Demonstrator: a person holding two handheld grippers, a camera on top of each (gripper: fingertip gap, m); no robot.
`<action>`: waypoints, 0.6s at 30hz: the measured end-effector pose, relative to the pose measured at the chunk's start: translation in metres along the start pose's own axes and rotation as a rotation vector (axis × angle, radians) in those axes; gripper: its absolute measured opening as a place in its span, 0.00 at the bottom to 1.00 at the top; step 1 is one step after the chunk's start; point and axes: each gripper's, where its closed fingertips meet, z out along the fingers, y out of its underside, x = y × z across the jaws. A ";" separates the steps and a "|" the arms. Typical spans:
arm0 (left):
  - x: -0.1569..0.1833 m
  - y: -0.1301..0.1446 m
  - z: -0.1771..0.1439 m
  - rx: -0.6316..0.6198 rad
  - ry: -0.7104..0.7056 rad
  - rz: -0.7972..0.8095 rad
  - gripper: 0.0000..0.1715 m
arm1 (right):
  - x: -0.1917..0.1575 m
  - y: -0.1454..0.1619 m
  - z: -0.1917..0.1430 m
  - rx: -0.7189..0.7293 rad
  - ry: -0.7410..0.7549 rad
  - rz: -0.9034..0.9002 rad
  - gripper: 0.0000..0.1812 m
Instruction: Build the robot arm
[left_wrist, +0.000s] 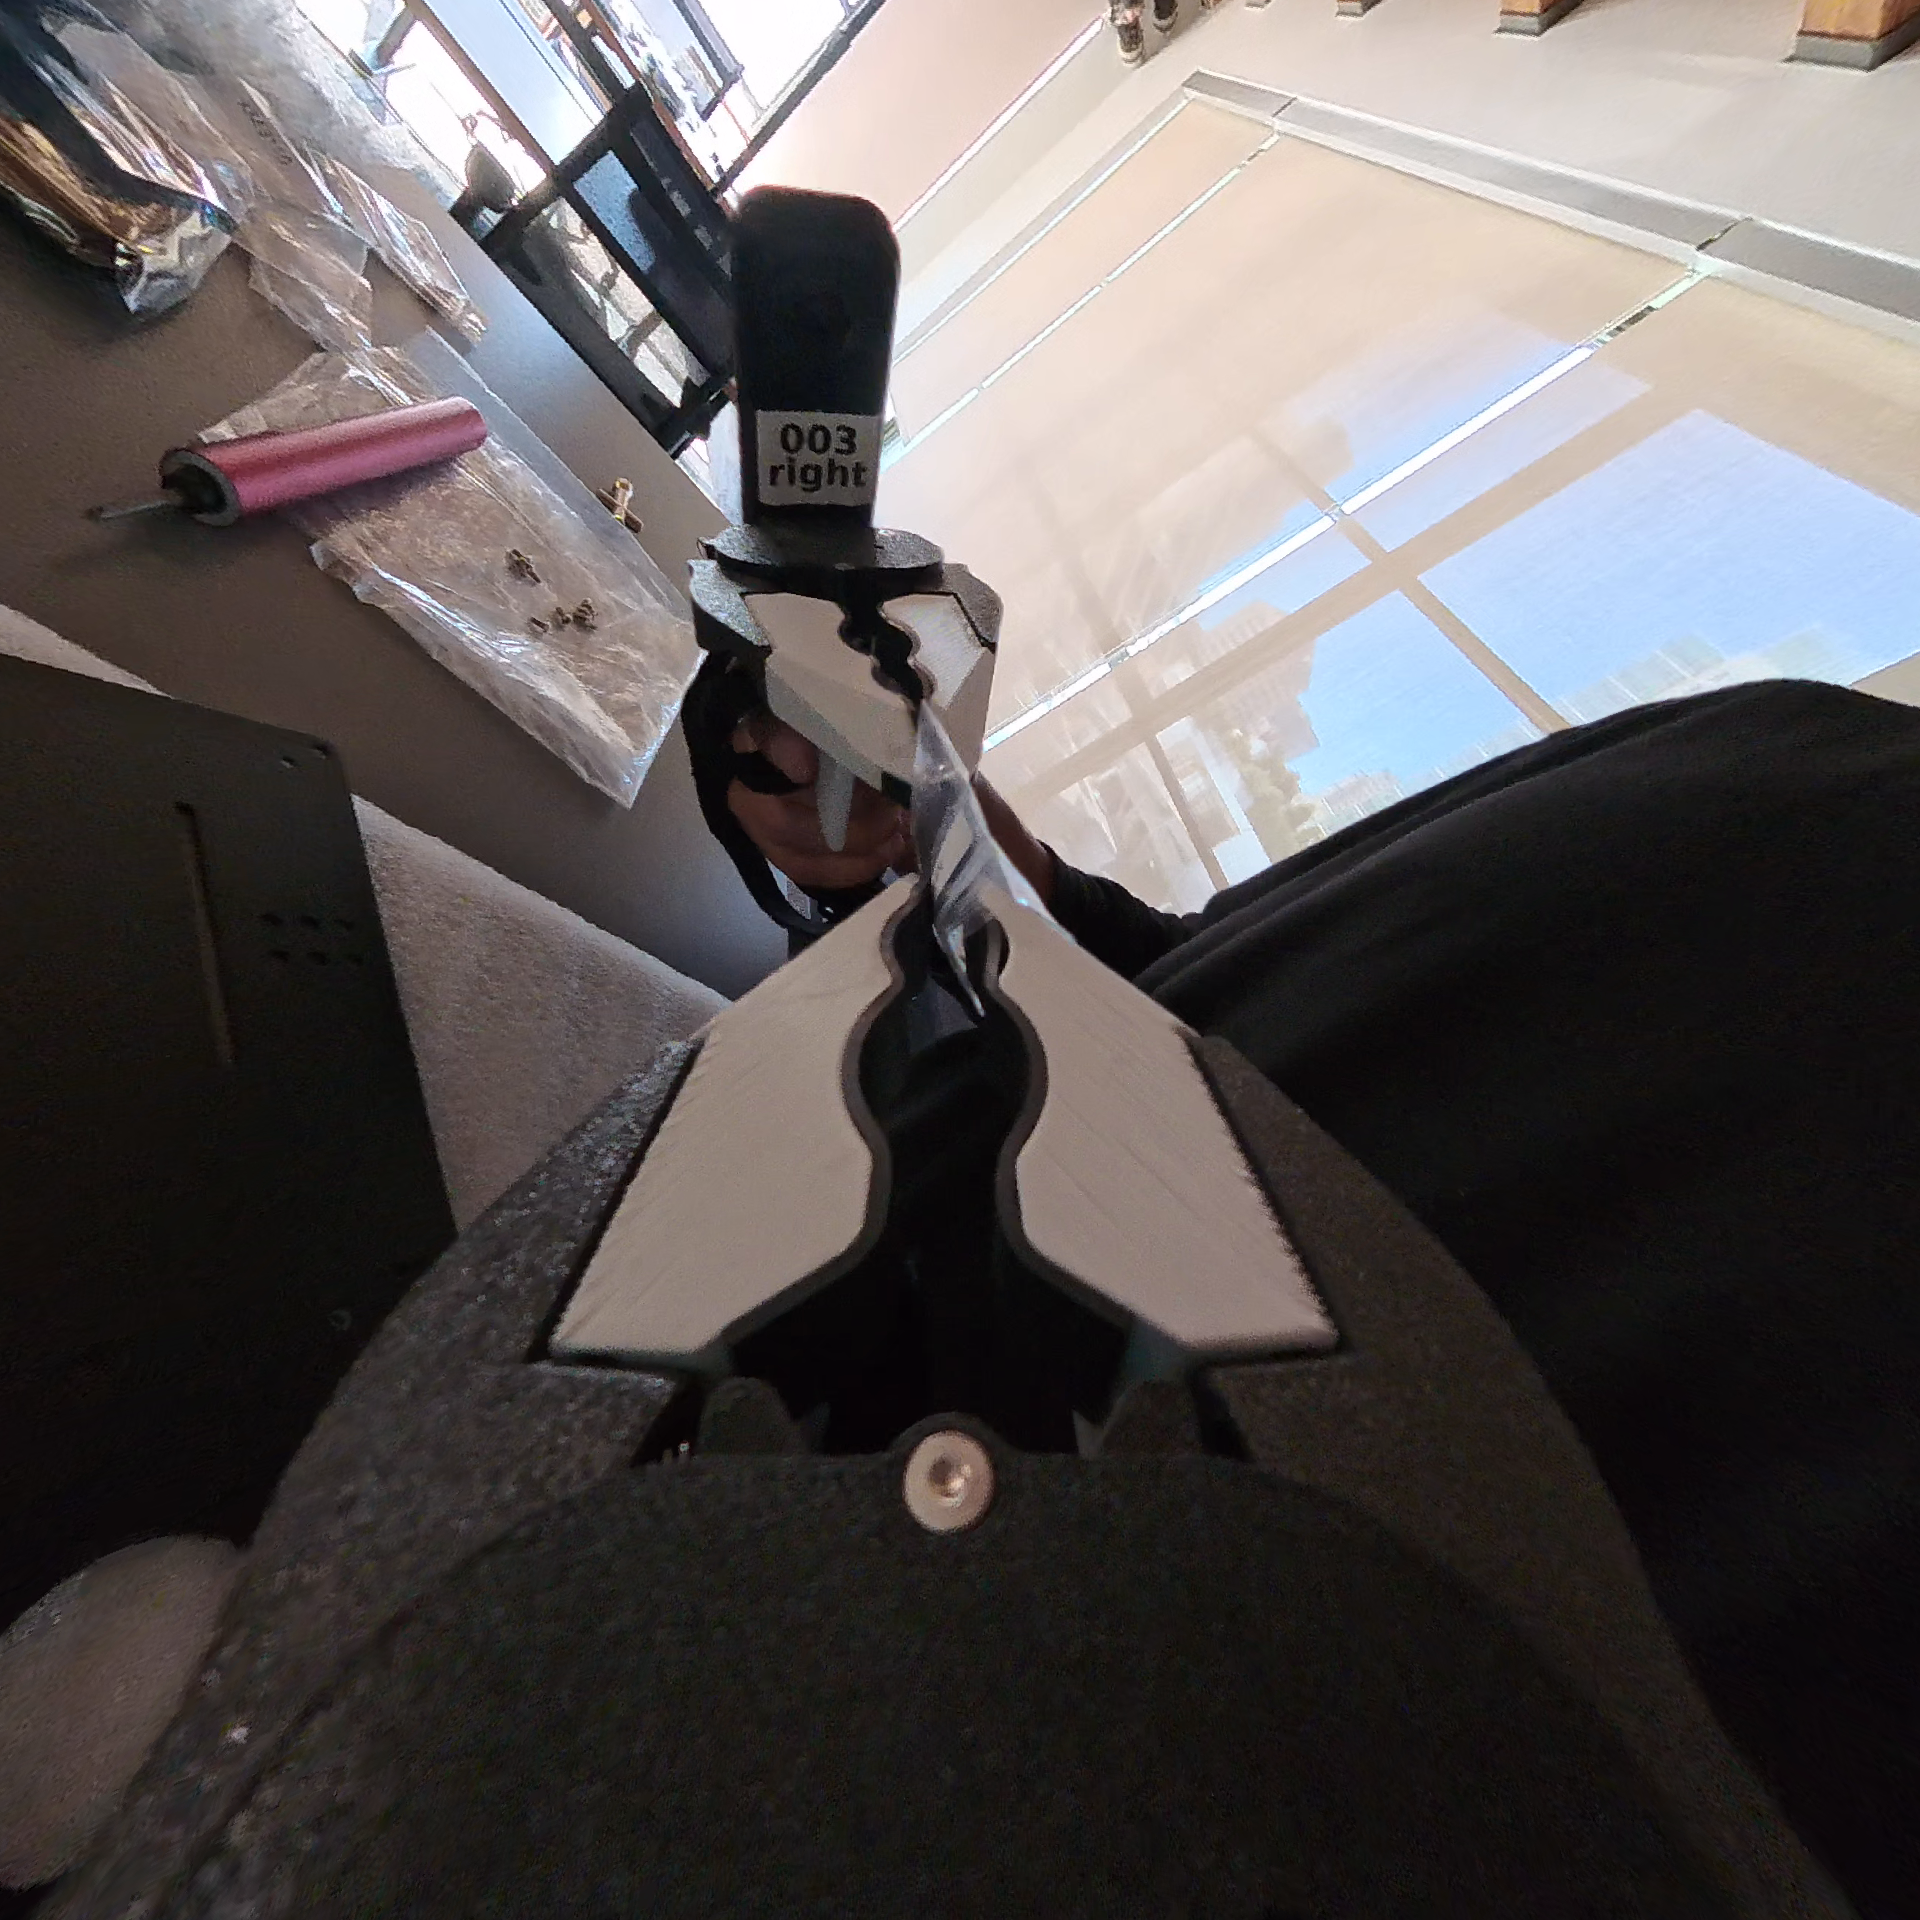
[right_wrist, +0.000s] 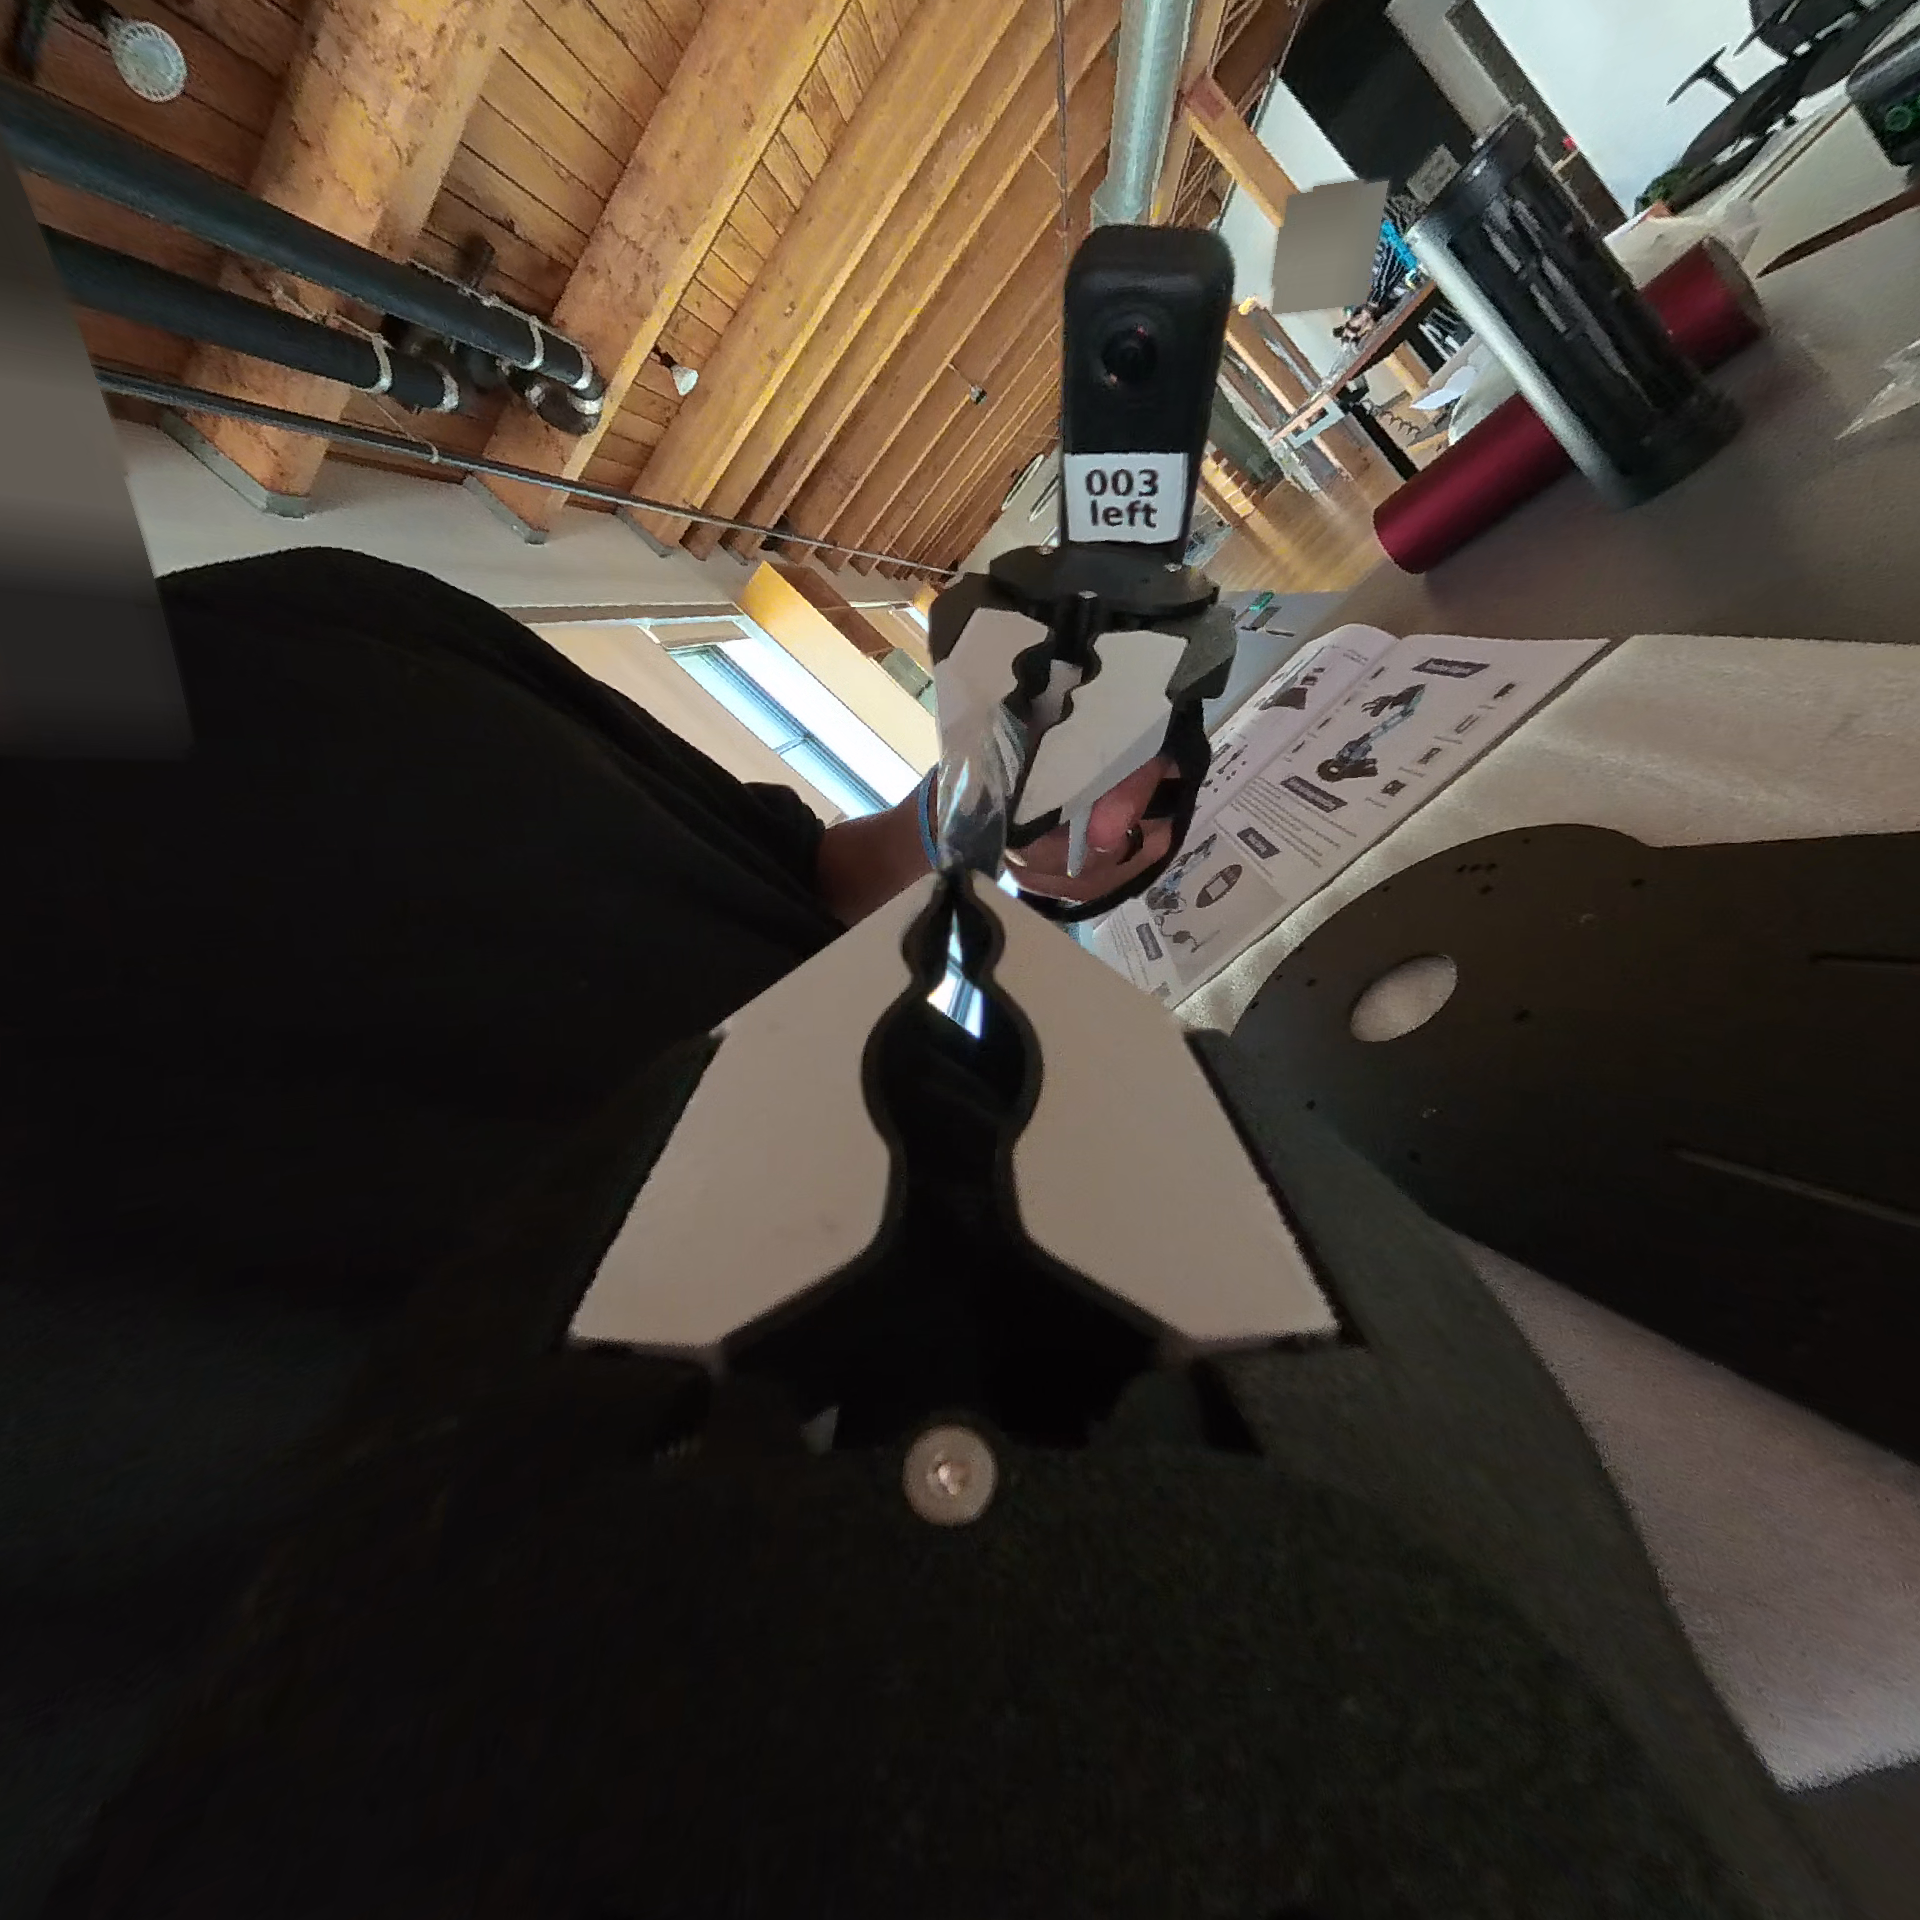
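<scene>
Clear plastic, a small crinkled bag (left_wrist: 951, 831), was stretched between the two grippers, which faced each other tip to tip. Left gripper (left_wrist: 940, 914): its white fingers (left_wrist: 790, 1122) were closed together at the tips, clamped on the near end of the bag. Right gripper (right_wrist: 951, 904): its white fingers (right_wrist: 1122, 1132) likewise met at the tips, pinching the other end of the bag, which showed twisted and glinting in the right wrist view (right_wrist: 966, 810). Behind each far gripper a hand (left_wrist: 821, 821) gripped the handle, and a dark sleeve (left_wrist: 1558, 987) filled the right of the left wrist view. Farther to the left lay a grey tabletop (left_wrist: 260, 613) carrying a pink cylinder (left_wrist: 332, 457) on a flat plastic bag (left_wrist: 520, 603) with small brass screws (left_wrist: 566, 613). A black perforated plate (right_wrist: 1558, 1039) lay near on the right in the right wrist view, beside an open instruction booklet (right_wrist: 1382, 748); a red cylinder (right_wrist: 1538, 426) and a black tube (right_wrist: 1558, 312) stood at the far right.
</scene>
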 end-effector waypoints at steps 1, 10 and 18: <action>0.000 0.000 0.000 -0.003 0.004 -0.003 0.02 | 0.001 0.001 -0.001 -0.003 0.008 0.000 0.00; 0.005 -0.002 -0.002 -0.016 0.021 0.051 0.03 | 0.007 -0.008 -0.010 0.052 0.062 0.002 0.20; -0.001 0.001 0.006 -0.026 0.014 0.055 0.03 | 0.003 -0.011 -0.002 0.030 0.074 -0.036 0.00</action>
